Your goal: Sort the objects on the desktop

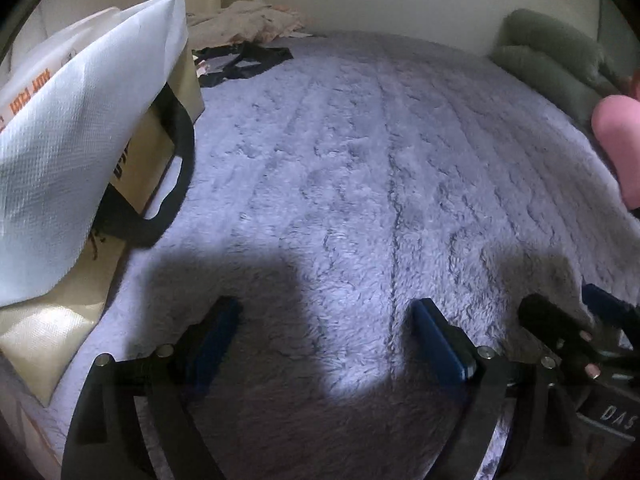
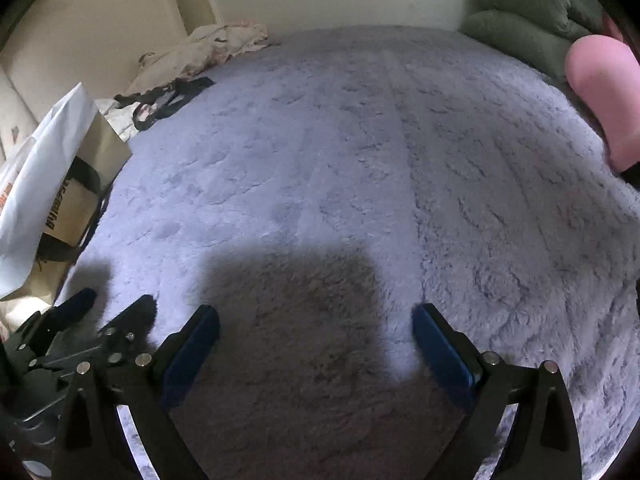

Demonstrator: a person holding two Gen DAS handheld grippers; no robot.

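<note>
My left gripper (image 1: 326, 308) hangs open low over a fluffy grey-lavender blanket (image 1: 360, 168), with only blanket between its blue pads. My right gripper (image 2: 316, 312) is open too, empty, over the same blanket (image 2: 340, 160). Each gripper shows in the other's view: the right gripper (image 1: 566, 300) at the lower right, the left gripper (image 2: 114, 300) at the lower left, side by side. A white plastic bag (image 1: 68, 140) leans on a beige paper bag (image 1: 152, 148) with black handles at the left. A tangle of black straps (image 1: 248, 60) lies further back.
A pink rounded object (image 2: 600, 92) sits at the right edge, with green cushions (image 2: 520, 16) behind it against the wall. Crumpled pale cloth (image 2: 208, 46) lies at the far left corner. A hand's fingertips (image 1: 587, 336) grip the right gripper's handle.
</note>
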